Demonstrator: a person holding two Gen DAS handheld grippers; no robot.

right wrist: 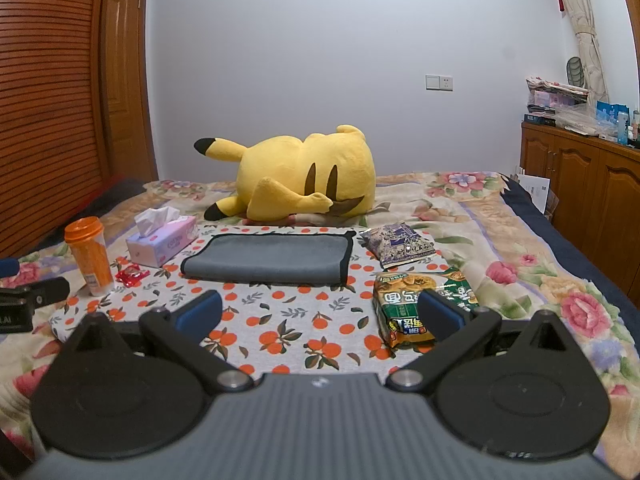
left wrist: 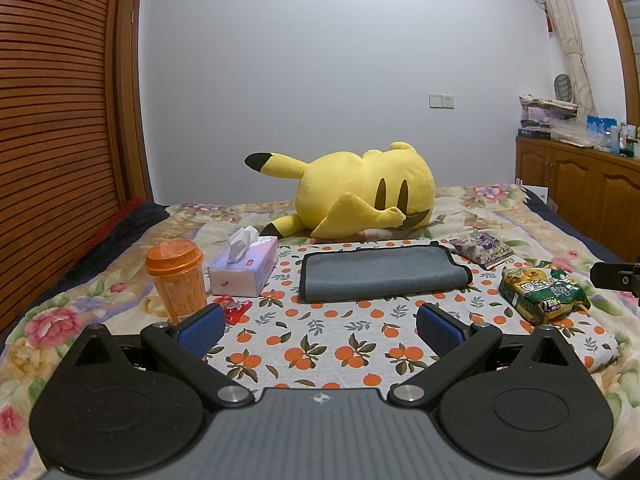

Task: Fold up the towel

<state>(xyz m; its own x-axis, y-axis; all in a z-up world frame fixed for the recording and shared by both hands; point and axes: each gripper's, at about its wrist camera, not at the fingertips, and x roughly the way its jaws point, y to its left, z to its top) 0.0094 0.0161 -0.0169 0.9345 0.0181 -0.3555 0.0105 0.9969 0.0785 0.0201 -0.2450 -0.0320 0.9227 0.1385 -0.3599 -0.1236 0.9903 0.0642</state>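
A grey towel with black trim (left wrist: 382,271) lies folded into a flat rectangle on an orange-print cloth (left wrist: 320,344) on the bed; it also shows in the right wrist view (right wrist: 266,258). My left gripper (left wrist: 320,330) is open and empty, held short of the towel's near edge. My right gripper (right wrist: 320,314) is open and empty, also short of the towel, with its right finger in front of a green snack bag (right wrist: 416,296). Part of the right gripper (left wrist: 616,276) shows at the left wrist view's right edge, and part of the left gripper (right wrist: 24,300) at the right wrist view's left edge.
An orange cup (left wrist: 178,278), a tissue box (left wrist: 244,266) and a red wrapper (left wrist: 234,306) lie left of the towel. A purple packet (left wrist: 482,248) and the green snack bag (left wrist: 540,288) lie right. A yellow plush toy (left wrist: 360,194) lies behind. Wooden cabinets (left wrist: 580,184) stand at right.
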